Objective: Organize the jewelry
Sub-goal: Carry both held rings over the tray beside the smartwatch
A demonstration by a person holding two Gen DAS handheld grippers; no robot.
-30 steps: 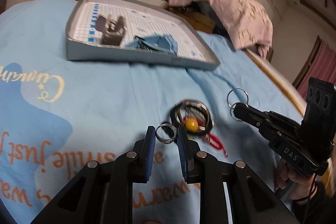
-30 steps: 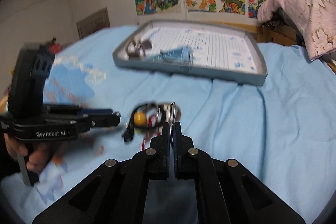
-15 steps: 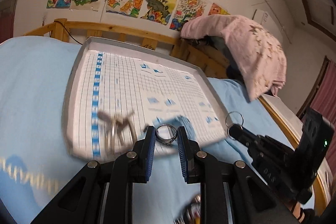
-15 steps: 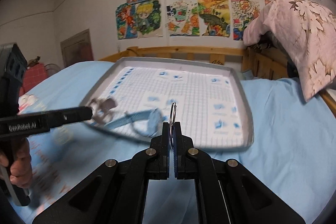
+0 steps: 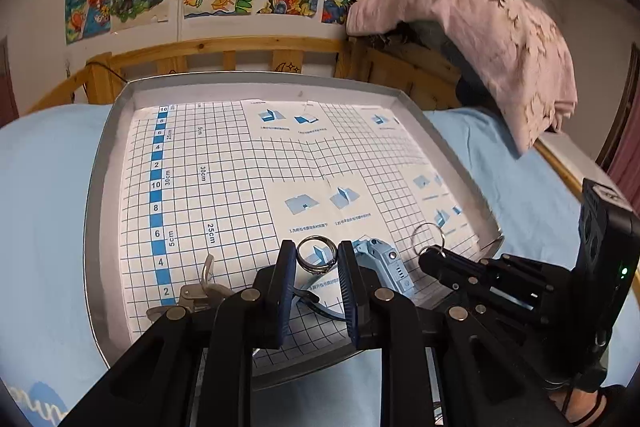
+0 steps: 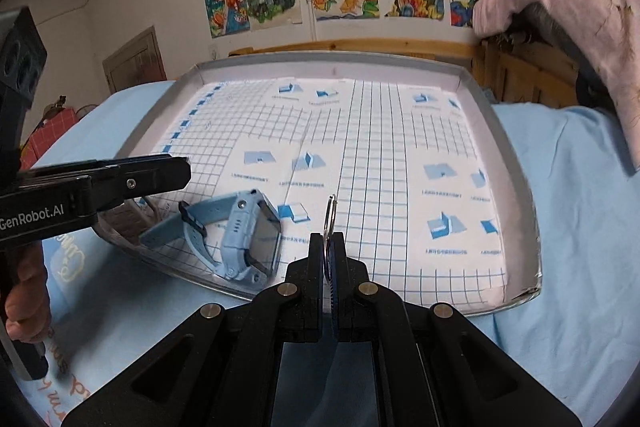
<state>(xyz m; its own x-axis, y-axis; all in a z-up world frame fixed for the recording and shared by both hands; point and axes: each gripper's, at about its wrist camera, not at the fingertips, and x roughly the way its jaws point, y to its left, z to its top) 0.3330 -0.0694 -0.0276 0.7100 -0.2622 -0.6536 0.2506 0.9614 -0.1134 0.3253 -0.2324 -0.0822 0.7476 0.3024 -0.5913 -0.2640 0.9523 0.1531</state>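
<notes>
My left tool (image 5: 316, 259) pinches a metal ring (image 5: 317, 254); my right tool (image 6: 329, 247), pressed together, grips a thin ring (image 6: 330, 213) edge-on. Both hang over the tray (image 5: 96, 187) near the blue watch (image 6: 244, 231). Lower, release onto bare grid.

Dim warm room, glare on the tray (image 5: 100, 187) liner, fisheye-dark corners, sharp

Both tongs have moved from the blue bed sheet up over the tray (image 5: 100, 187). The left tongs (image 5: 316, 259) carry their silver ring (image 5: 317, 254) above the near part of the tray now. The right tongs (image 6: 329, 255) bring their thin ring (image 6: 330, 213) over the tray too, near the blue watch (image 6: 244, 231). The bead bracelets on the sheet are out of view now.
</notes>
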